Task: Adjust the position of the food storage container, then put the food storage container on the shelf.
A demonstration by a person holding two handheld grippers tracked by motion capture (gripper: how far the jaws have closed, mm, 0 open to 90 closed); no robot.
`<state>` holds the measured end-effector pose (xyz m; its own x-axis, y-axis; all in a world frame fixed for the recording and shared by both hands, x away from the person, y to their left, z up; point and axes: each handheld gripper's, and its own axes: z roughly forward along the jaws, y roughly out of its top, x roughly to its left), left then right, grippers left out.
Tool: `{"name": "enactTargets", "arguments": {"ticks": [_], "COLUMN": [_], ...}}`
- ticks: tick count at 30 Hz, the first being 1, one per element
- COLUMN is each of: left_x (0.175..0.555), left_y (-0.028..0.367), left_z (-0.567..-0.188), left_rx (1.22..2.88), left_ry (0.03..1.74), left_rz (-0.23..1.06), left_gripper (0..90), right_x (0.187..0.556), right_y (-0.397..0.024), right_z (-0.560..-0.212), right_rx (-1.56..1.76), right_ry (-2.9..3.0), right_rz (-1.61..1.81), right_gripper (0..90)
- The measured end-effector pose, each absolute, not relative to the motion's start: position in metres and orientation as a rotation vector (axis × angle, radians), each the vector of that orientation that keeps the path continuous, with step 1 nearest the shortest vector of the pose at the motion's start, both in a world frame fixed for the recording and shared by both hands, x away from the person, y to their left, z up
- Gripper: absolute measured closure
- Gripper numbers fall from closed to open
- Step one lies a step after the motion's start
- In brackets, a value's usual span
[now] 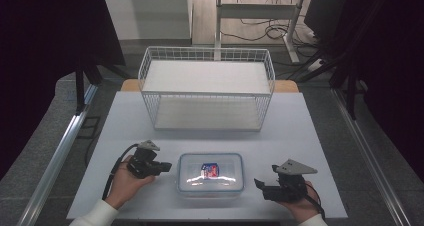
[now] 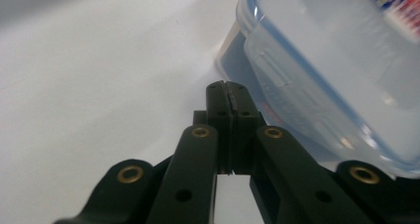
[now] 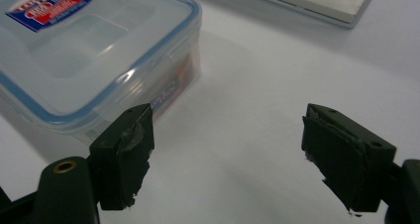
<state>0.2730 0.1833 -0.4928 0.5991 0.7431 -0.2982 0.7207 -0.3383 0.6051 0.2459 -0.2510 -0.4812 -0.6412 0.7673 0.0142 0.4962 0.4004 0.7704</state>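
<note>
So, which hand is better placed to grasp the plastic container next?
The right. The right gripper has its fingers wide open beside the lidded plastic container, one finger near its corner. The left gripper is shut, so it would need opening first.

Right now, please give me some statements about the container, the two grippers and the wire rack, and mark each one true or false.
1. The lid is on the clear plastic container. True.
2. The left gripper is wide open. False: its jaws are shut, with nothing between them.
3. The right gripper grips the container. False: it is open and empty beside it.
4. The white wire rack stands beyond the container. True.
</note>
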Motion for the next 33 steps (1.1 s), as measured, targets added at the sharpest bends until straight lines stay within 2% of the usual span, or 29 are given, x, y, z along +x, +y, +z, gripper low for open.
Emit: {"name": "enactTargets", "arguments": {"ticks": [3, 7, 9, 15, 22, 33], "left_x": [0.265, 0.258, 0.255, 0.252, 0.253, 0.257], "left_y": [0.188, 0.191, 0.191, 0.193, 0.193, 0.191], "left_z": [-0.487, -0.483, -0.483, -0.481, -0.484, -0.485], "left_rx": [2.044, 1.975, 1.978, 1.978, 1.968, 1.909], "left_ry": [1.191, 1.231, 1.227, 1.209, 1.204, 1.206], "left_rz": [0.074, 0.042, 0.04, 0.051, 0.037, -0.068], "left_gripper": [70.7, 43.5, 36.1, 28.0, 22.9, 12.4], "right_x": [0.245, 0.246, 0.247, 0.248, 0.253, 0.266], "right_y": [-0.251, -0.252, -0.253, -0.253, -0.247, -0.224], "right_z": [-0.48, -0.478, -0.477, -0.475, -0.475, -0.473], "right_rx": [1.087, 1.109, 1.125, 1.137, 1.196, 1.295], "right_ry": [2.316, 2.311, 2.306, 2.302, 2.321, 2.374], "right_rz": [1.134, 1.216, 1.264, 1.315, 1.358, 1.376], "right_gripper": [20.2, 19.8, 19.7, 19.2, 18.0, 12.7]}}
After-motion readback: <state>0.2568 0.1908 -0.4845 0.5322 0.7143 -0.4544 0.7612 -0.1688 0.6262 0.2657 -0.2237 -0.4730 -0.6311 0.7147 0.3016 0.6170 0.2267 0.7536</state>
